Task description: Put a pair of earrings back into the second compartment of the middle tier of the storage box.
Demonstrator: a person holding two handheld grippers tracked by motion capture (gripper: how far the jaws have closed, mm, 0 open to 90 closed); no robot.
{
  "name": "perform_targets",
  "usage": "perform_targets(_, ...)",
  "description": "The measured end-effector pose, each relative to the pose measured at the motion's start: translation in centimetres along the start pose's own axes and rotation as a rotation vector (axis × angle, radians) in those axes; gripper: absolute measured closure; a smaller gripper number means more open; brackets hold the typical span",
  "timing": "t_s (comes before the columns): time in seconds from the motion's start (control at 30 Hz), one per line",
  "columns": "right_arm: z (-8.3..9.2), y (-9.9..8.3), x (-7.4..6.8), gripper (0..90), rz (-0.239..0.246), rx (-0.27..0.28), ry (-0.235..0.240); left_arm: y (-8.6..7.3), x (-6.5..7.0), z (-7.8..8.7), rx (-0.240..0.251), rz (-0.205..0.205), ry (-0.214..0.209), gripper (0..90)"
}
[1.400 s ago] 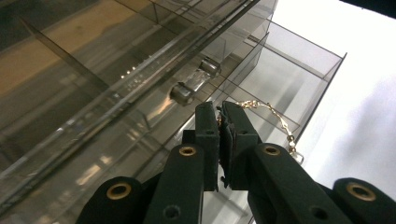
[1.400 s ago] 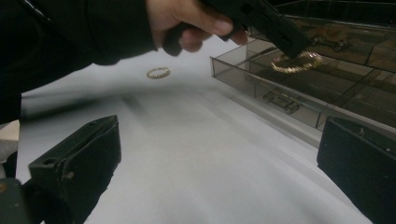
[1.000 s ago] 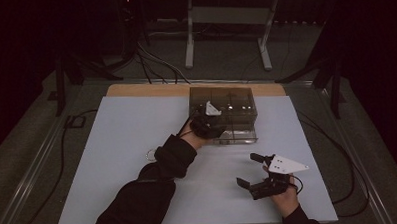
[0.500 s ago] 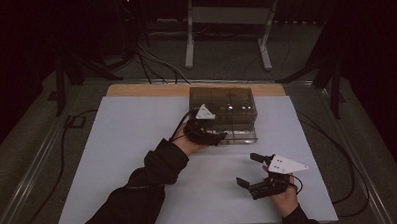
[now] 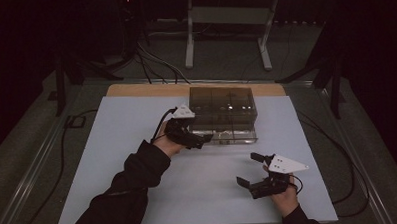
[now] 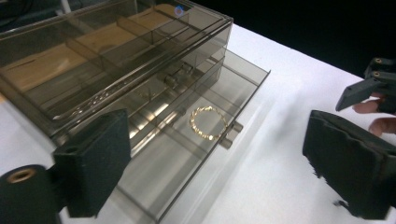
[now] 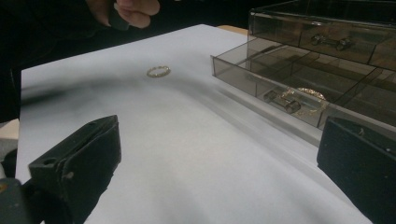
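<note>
A smoked clear drawer box (image 5: 221, 103) stands at the back middle of the white table. Its bottom drawer (image 6: 233, 88) is pulled out, and a gold chain bracelet (image 6: 208, 122) lies inside, also seen as the bracelet (image 7: 312, 93) behind the drawer front. A second gold ring (image 7: 158, 71) lies on the bare tabletop. My left gripper (image 5: 196, 138) hovers just left of the drawer's front, open and empty. My right gripper (image 5: 248, 169) is open near the front right, holding nothing, with its jaws facing the drawer.
The white table surface (image 5: 112, 145) has wide free room at left and in the middle. A wooden strip (image 5: 135, 89) borders the far edge. Cables (image 5: 333, 147) trail off the right side, and a metal stand (image 5: 223, 21) sits on the floor behind.
My left gripper has drawn back from the box front toward the near left. The right gripper has stayed where it was.
</note>
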State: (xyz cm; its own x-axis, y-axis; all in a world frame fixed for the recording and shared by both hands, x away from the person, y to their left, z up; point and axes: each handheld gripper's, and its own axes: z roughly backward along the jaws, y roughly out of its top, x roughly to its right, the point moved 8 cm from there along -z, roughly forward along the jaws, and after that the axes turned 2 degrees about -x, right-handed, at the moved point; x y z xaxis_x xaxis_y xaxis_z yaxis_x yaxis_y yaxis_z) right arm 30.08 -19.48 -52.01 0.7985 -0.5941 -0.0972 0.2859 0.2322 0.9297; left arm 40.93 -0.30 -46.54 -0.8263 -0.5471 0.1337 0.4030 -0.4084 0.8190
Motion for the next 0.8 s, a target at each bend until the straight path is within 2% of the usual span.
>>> perform_targets(0.07,0.0,0.0,0.0,0.0,0.003,-0.002,0.000,-0.2,-0.2,0.6,0.001,0.008,-0.006,2.4)
perform_targets(0.3,-0.1,0.0,0.0,0.0,-0.003,-0.002,0.000,-1.0,-1.5,2.5,0.026,0.055,0.000,1.4)
perform_targets(0.43,-0.1,-0.1,0.0,0.0,0.000,-0.004,-0.002,-1.8,-2.3,3.5,0.021,0.049,0.023,1.5)
perform_targets(0.5,-0.1,0.0,0.0,0.0,-0.002,-0.002,-0.001,-2.3,-2.7,4.2,0.033,0.061,0.020,1.5)
perform_targets(0.57,-0.1,0.0,0.0,0.0,0.001,-0.003,-0.002,-2.6,-3.0,4.6,0.035,0.056,0.041,1.5)
perform_targets(0.8,-0.1,-0.1,0.0,0.0,0.003,-0.005,-0.004,-3.6,-4.0,6.0,0.054,0.076,0.068,1.7)
